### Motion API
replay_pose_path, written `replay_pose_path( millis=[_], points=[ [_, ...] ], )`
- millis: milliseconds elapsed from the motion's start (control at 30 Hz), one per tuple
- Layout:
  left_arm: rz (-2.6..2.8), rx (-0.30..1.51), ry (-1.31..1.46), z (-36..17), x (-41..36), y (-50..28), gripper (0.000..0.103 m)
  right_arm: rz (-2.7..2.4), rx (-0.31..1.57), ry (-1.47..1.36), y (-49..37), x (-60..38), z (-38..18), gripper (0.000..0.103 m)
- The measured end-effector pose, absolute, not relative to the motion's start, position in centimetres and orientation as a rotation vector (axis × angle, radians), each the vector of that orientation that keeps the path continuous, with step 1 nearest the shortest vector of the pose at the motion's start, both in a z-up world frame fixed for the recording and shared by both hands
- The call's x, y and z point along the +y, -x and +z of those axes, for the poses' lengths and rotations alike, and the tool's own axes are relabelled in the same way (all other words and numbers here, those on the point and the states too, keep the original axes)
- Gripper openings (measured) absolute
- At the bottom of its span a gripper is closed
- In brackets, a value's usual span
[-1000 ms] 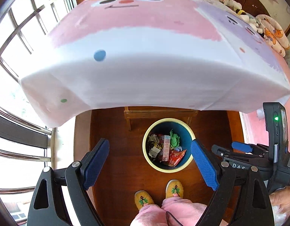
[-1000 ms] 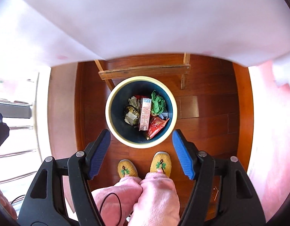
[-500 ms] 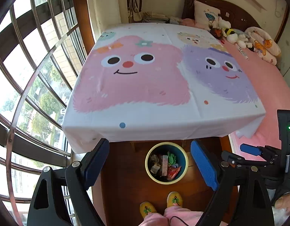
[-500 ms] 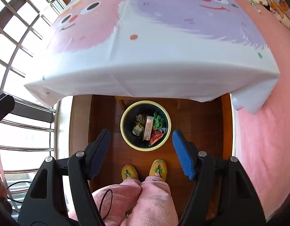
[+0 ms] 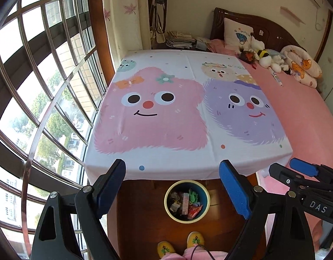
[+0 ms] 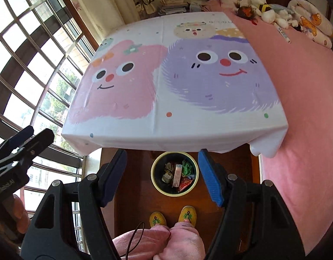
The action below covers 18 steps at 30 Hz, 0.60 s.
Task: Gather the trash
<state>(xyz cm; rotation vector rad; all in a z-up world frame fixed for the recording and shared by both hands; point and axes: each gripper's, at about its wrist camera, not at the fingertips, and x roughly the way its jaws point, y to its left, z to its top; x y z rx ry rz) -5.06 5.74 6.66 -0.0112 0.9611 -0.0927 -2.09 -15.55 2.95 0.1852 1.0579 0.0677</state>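
Left gripper [image 5: 173, 186] spread, empty; right gripper [image 6: 162, 173] spread, empty; both above trash bin [image 6: 154, 181] holding wrappers [image 6: 177, 174]

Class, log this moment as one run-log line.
left gripper: open, empty | right gripper: open, empty | bin: on floor, trash inside | tablecloth: no trash visible

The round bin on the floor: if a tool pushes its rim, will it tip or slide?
The bin looks squat and wide, so it would probably slide on the smooth wood floor. The wrappers inside seem light, adding little weight.
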Motion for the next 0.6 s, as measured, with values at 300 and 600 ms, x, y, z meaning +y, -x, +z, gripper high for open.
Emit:
replay_pose_path(
  millis=[300, 600],
  points=[
    [-0.075, 0.93, 0.013, 8.3, 4.8, 5.4, 0.089, 0.041, 0.935, -0.094, 3.3, -13.8, 7.7, 0.066],
    [-0.07, 0.935, 0.002, 8.4, 4.4, 5.3, 0.089, 0.031, 0.902, -0.08, 3.4, -14.2, 8.5, 0.066]
  ],
)
